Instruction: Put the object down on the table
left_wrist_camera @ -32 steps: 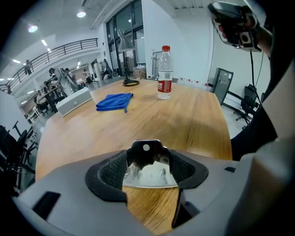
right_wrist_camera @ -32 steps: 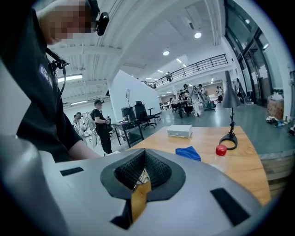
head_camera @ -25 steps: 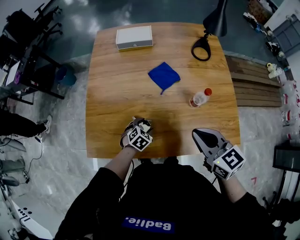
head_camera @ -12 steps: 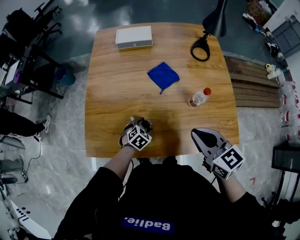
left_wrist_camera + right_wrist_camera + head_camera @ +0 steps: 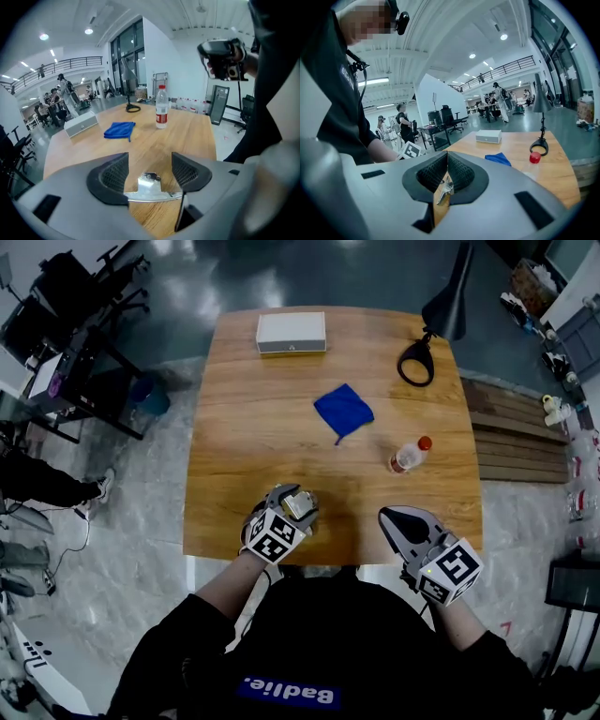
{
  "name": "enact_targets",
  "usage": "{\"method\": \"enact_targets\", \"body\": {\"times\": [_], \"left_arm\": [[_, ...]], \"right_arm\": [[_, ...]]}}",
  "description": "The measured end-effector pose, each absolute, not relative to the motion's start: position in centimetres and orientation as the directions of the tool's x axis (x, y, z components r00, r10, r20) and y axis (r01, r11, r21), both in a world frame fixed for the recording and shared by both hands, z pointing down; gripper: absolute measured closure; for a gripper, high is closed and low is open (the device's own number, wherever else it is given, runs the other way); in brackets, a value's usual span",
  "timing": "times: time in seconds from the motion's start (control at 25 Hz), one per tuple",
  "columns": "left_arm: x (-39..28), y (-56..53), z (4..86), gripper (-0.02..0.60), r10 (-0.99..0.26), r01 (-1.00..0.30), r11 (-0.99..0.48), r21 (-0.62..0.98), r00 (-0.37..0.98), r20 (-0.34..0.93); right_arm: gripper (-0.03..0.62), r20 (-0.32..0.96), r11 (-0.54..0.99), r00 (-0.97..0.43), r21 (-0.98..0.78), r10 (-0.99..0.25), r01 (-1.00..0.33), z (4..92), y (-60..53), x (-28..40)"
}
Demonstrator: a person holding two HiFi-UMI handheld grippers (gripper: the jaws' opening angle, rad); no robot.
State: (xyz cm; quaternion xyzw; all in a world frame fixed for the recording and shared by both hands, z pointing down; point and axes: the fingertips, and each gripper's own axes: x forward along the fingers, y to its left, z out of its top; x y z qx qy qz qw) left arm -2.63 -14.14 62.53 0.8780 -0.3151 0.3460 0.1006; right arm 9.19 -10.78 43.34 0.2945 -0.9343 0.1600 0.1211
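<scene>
A plastic bottle (image 5: 407,456) with a red cap stands upright on the right side of the wooden table (image 5: 248,432), well apart from both grippers at the near edge. The left gripper (image 5: 297,504) has its 2 fingers (image 5: 110,176) spread, only tabletop showing between them. The right gripper (image 5: 390,518) has its 2 fingers (image 5: 461,171) pressed together, gripping nothing. A blue cloth (image 5: 343,410) lies near the bottle, toward the table's middle; a white box (image 5: 292,332) and a lamp (image 5: 417,362) sit at the far edge.
</scene>
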Motion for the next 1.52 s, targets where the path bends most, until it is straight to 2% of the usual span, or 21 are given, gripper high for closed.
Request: {"method": "enact_targets", "body": {"times": [0.2,0.44,0.56,0.84,1.52], "left_arm": [[-2.4,-13.5,54.5,0.299,-0.559,-0.647,-0.762,-0.03,0.632,0.537],[-2.0,-11.4,45.9,0.405,-0.612,-0.651,-0.759,-0.026,0.7,0.368],[-1.6,-10.5,43.0,0.437,-0.614,-0.64,-0.768,-0.023,0.725,0.312],[-1.1,-9.7,38.5,0.569,-0.633,-0.637,-0.769,-0.05,0.748,0.198],[-0.6,-9.5,38.8,0.572,-0.636,-0.644,-0.764,-0.032,0.745,0.201]], "right_arm": [[0.589,0.294,0.8,-0.822,-0.225,-0.488,-0.556,42.7,-11.0,7.7],[0.588,0.275,0.82,-0.841,-0.221,-0.467,-0.528,42.2,-10.8,6.2],[0.588,0.268,0.828,-0.849,-0.221,-0.456,-0.515,41.9,-10.8,5.6],[0.588,0.244,0.857,-0.872,-0.203,-0.425,-0.474,40.8,-10.6,4.0],[0.589,0.214,0.89,-0.898,-0.172,-0.385,-0.423,39.4,-10.0,2.7]]}}
